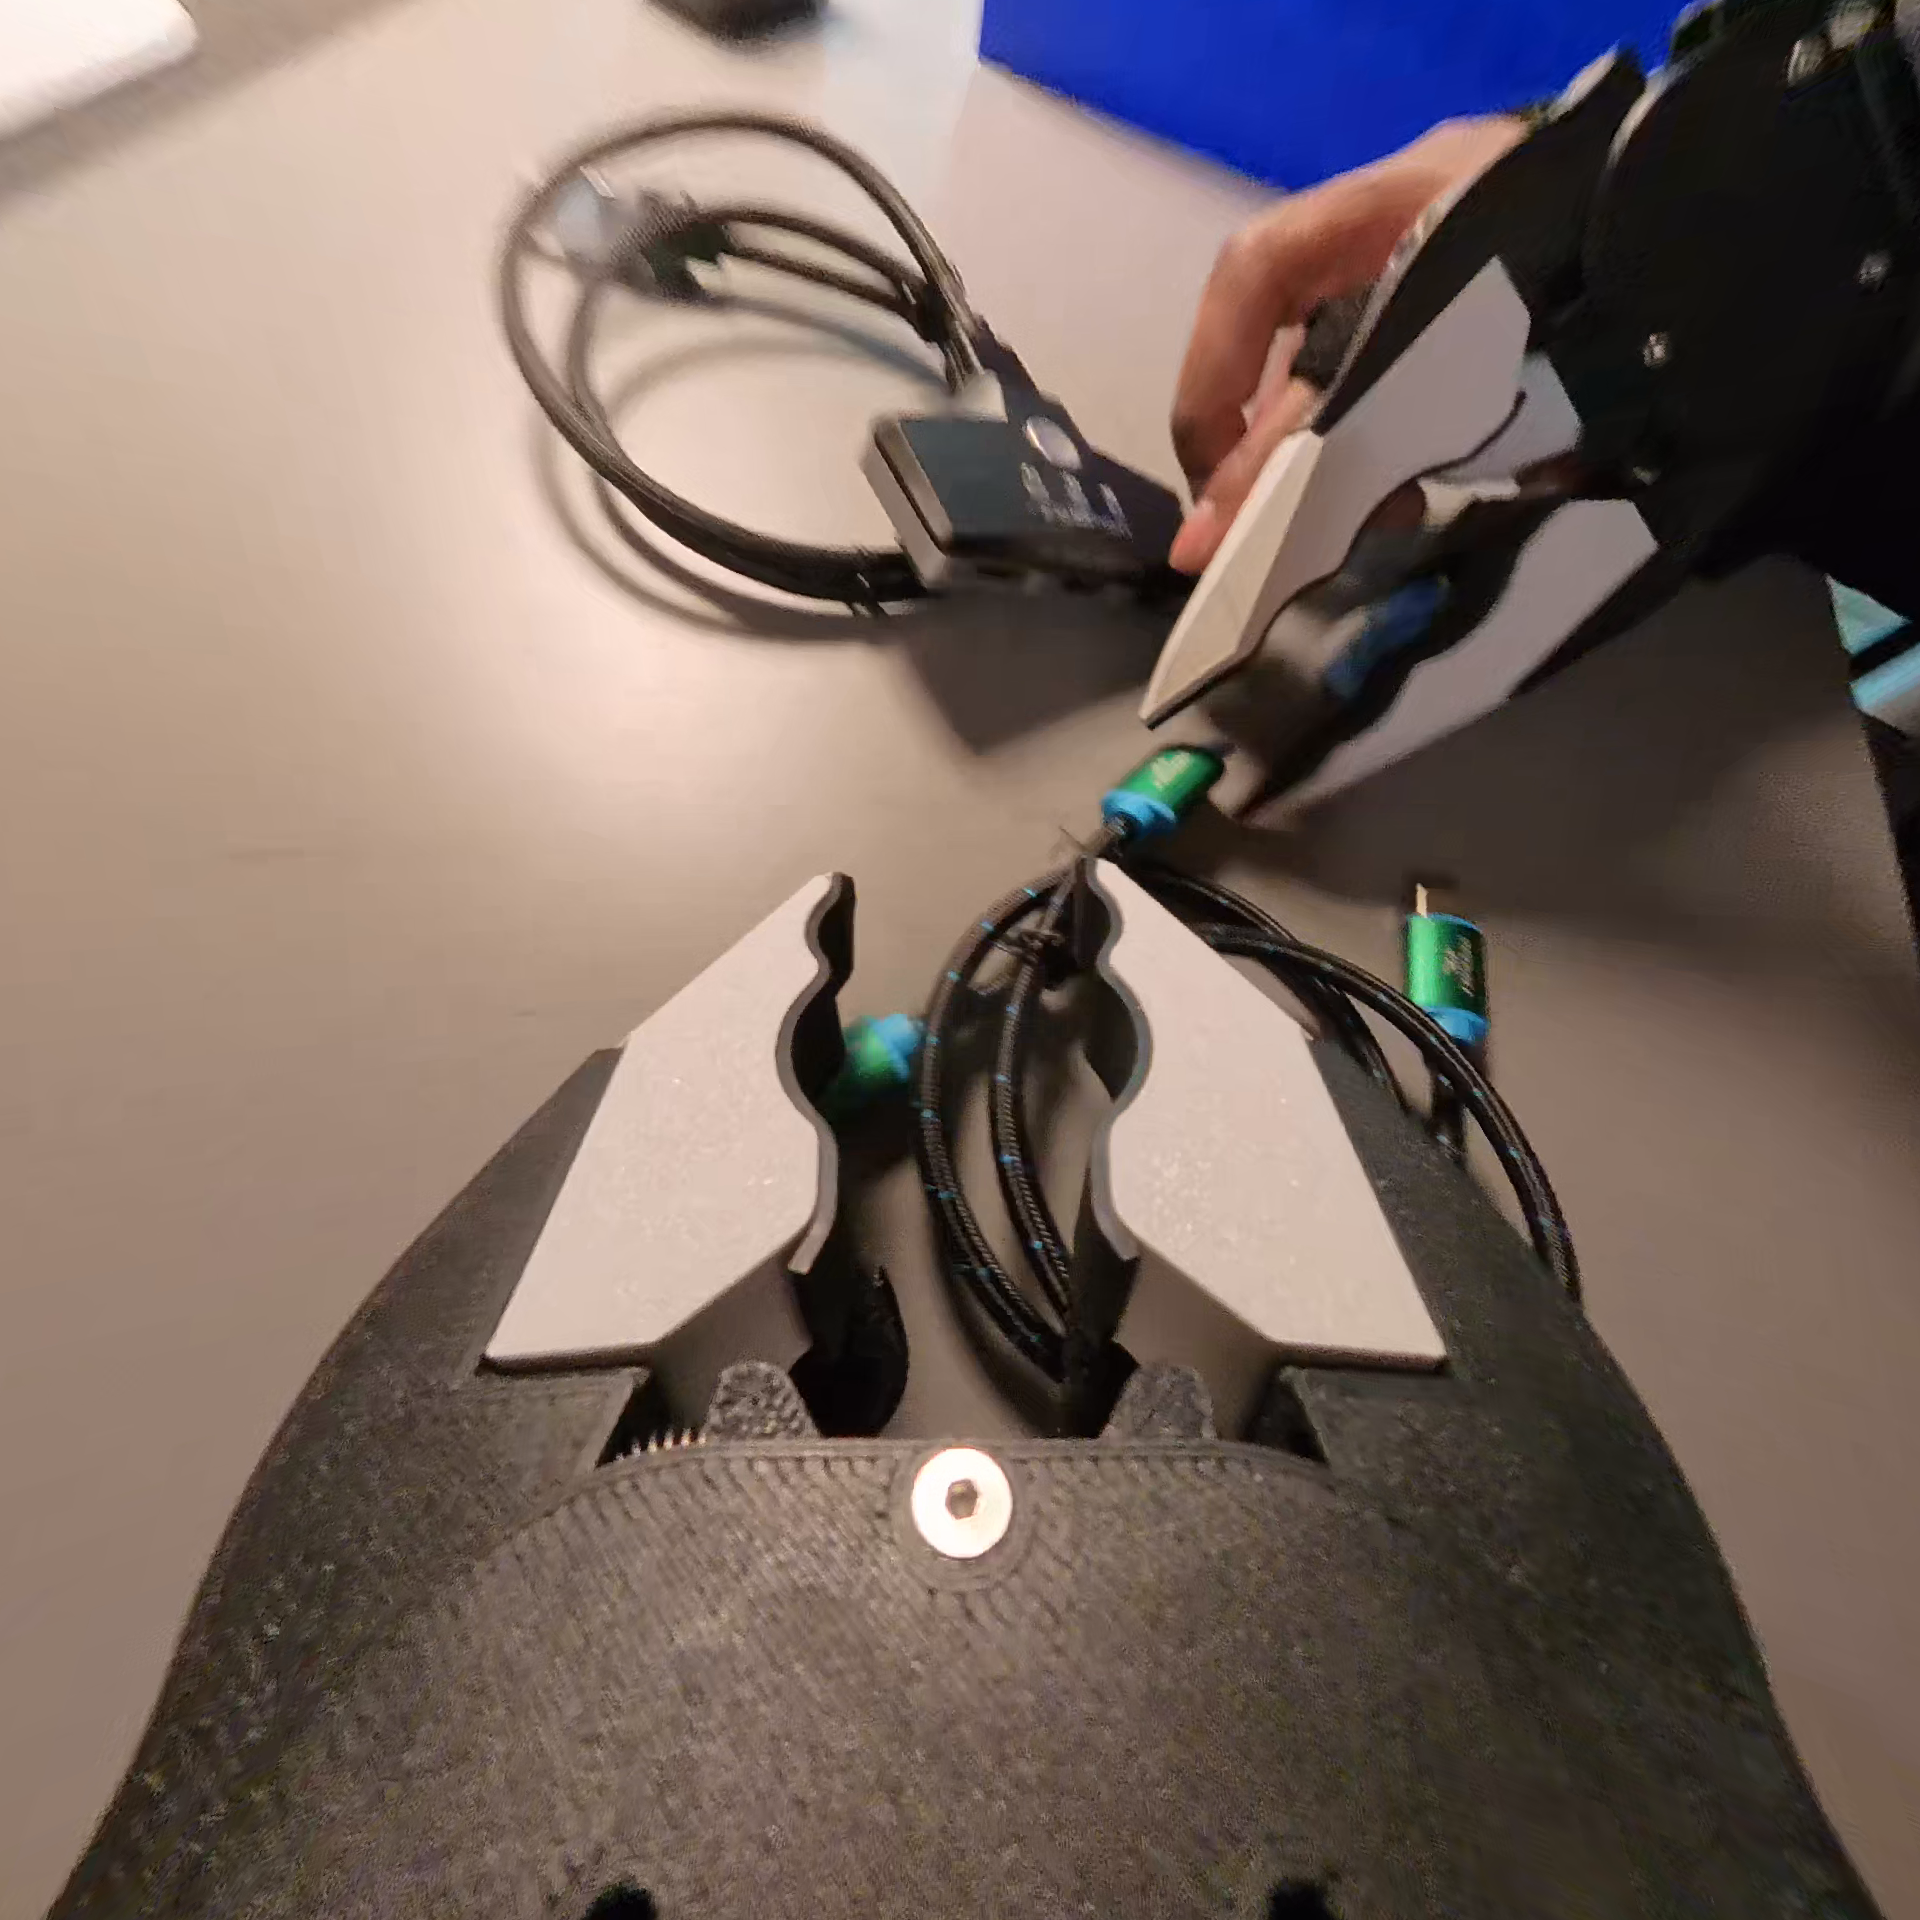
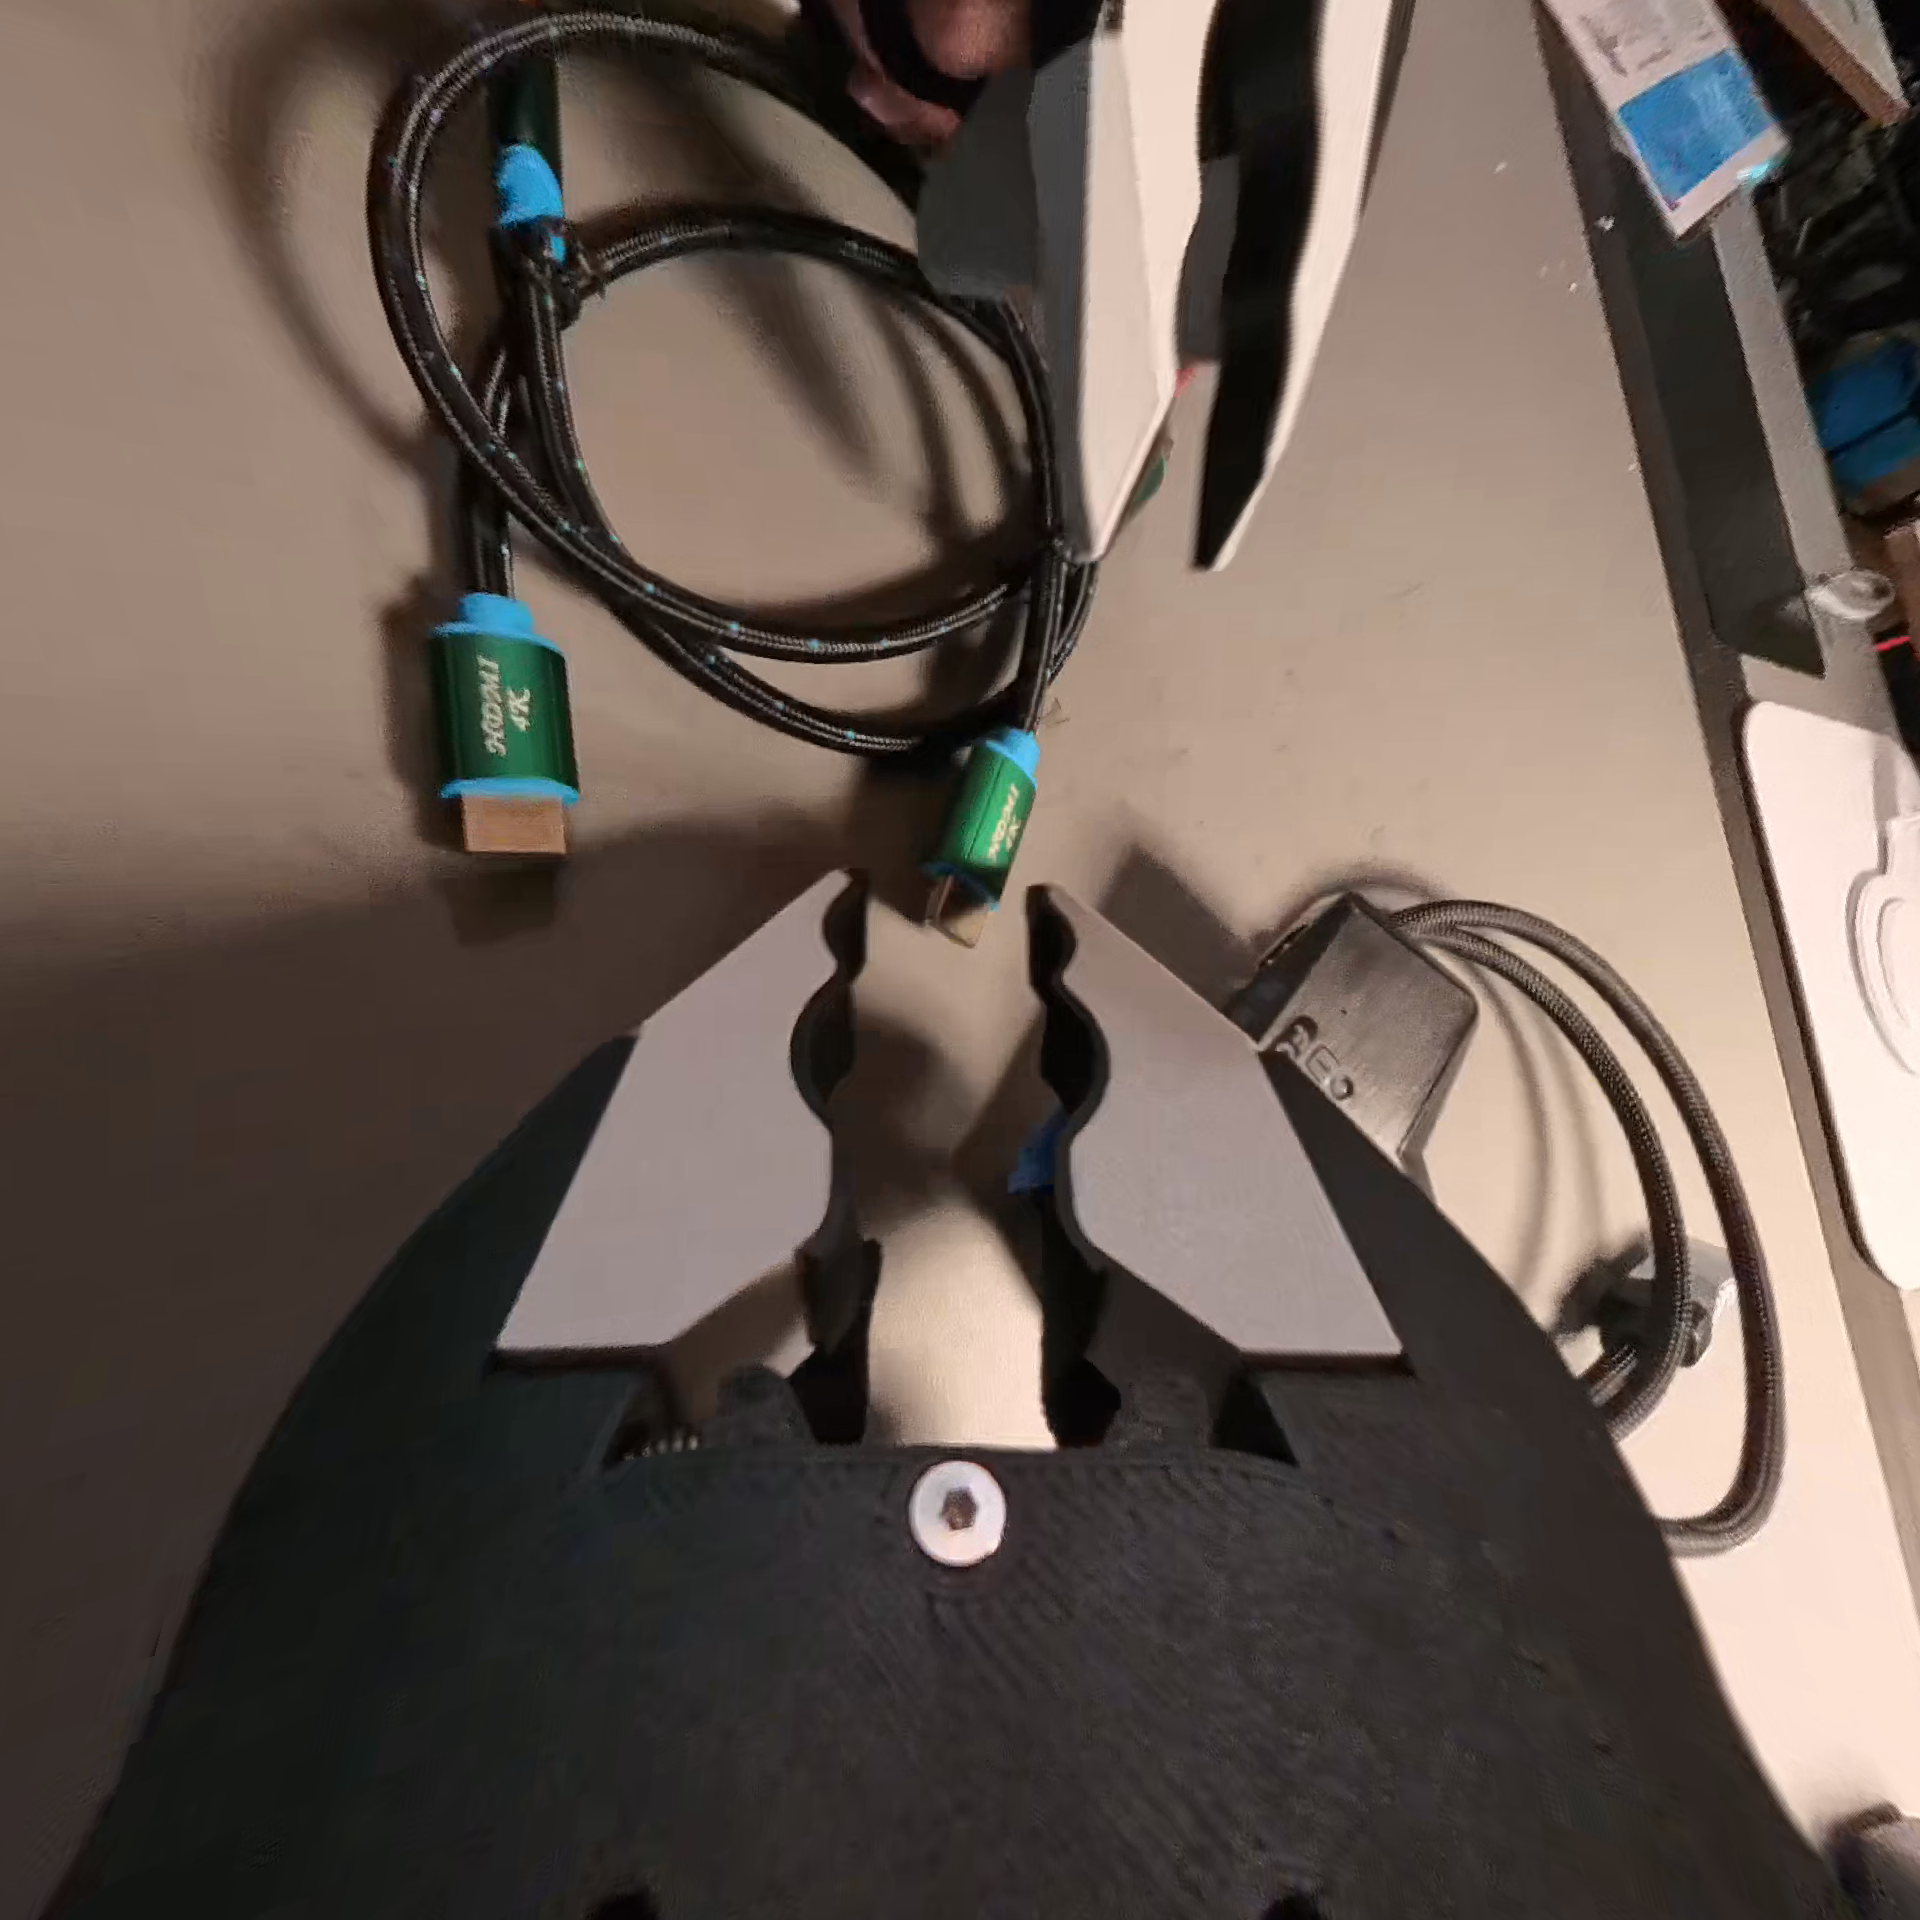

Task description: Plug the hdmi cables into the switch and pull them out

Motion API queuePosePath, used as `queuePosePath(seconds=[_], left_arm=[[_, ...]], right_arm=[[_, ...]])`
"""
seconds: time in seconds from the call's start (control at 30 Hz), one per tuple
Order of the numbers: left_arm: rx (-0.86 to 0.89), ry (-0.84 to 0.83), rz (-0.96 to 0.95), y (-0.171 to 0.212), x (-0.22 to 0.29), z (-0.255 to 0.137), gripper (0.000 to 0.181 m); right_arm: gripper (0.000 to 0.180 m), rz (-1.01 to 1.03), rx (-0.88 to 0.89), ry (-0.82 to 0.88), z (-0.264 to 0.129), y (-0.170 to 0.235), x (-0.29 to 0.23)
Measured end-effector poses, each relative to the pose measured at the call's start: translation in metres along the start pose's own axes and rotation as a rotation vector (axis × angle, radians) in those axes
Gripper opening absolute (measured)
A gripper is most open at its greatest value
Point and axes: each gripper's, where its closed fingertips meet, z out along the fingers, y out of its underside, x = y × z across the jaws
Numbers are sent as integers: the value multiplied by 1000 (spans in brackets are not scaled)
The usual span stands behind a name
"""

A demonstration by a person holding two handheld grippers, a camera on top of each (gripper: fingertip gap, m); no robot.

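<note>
Grey matte tabletop [image 1: 312, 831]. The small black box-shaped HDMI switch [image 1: 1023, 499] sits well out from the left tongs, its own black braided lead looped behind it. No green plug is in it that I can see, so the plugging-in looks not yet started.

The black braided HDMI cables with blue flecks [image 2: 727, 623] lie coiled loosely between the two tools. Loose coils leave slack, which should let a plug travel to the switch without dragging the rest.

Plugs: one green metal plug with blue collars and a gold tip [image 2: 504, 717] lies flat, apart to the side. A second green plug [image 2: 982, 826] lies just ahead of the right gripper [image 2: 945, 904], gold tip pointing back toward the gap.

Right gripper: grey fingers parted moderately, nothing held. In its own view the plug's tip sits right at the mouth of the gap, not yet pinched. From the left wrist view the same tool angles down steeply toward the table, a hand [image 1: 1309, 343] wrapped round its black body, tips close over that plug. My reading is an approach to pick it up by the barrel.

Left gripper [image 1: 971, 894]: fingers parted to a moderate gap, holding nothing. It points low and forward over the coil, with cable strands and another green plug [image 1: 878, 1049] showing through the gap beneath it. Probably waiting to steady the switch.
</note>
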Motion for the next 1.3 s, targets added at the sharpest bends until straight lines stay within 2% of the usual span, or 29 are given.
queuePosePath(seconds=[0.03, 0.07, 0.13, 0.27, 0.33, 0.47, 0.6, 0.7, 0.77, 0.83, 0.93, 1.0, 1.2, 1.3], left_arm=[[-37, 41, -7, 6, 7, 3, 41], [-59, 67, 1, 9, 13, 4, 38], [-74, 99, 30, 12, 23, 4, 34], [-98, 251, 26, 16, 49, -8, 29], [-42, 270, 42, 8, 52, -13, 27], [101, 269, 24, -20, 55, -15, 52], [96, 236, 118, -21, 63, 1, 79], [51, 251, 193, -14, 75, 5, 79], [8, 295, 204, -5, 86, 9, 76], [-51, 300, 201, 6, 87, 18, 66], [-41, 285, 197, 3, 84, 20, 29], [-12, 276, 171, -1, 81, 17, 22], [40, 311, 58, -11, 77, 15, 21], [60, 272, 55, -15, 71, 17, 21]], right_arm=[[23, -13, -6, 12, 2, 1, 1], [16, -33, -9, 31, 2, 2, 3], [15, -92, 29, 54, 0, -1, 6], [14, -267, 225, 98, -17, -20, 3], [13, -345, 277, 125, -23, -25, 1], [13, -447, 305, 155, -21, -30, -7], [13, -536, 339, 191, -18, -41, -16], [12, -595, 358, 232, -19, -48, -19], [13, -638, 369, 280, -22, -52, -17], [12, -667, 365, 327, -23, -54, -13], [12, -643, 364, 342, -22, -51, -7], [12, -590, 385, 340, -25, -51, -2], [13, -571, 401, 369, -29, -49, 7], [15, -513, 372, 408, -29, -44, 20]])
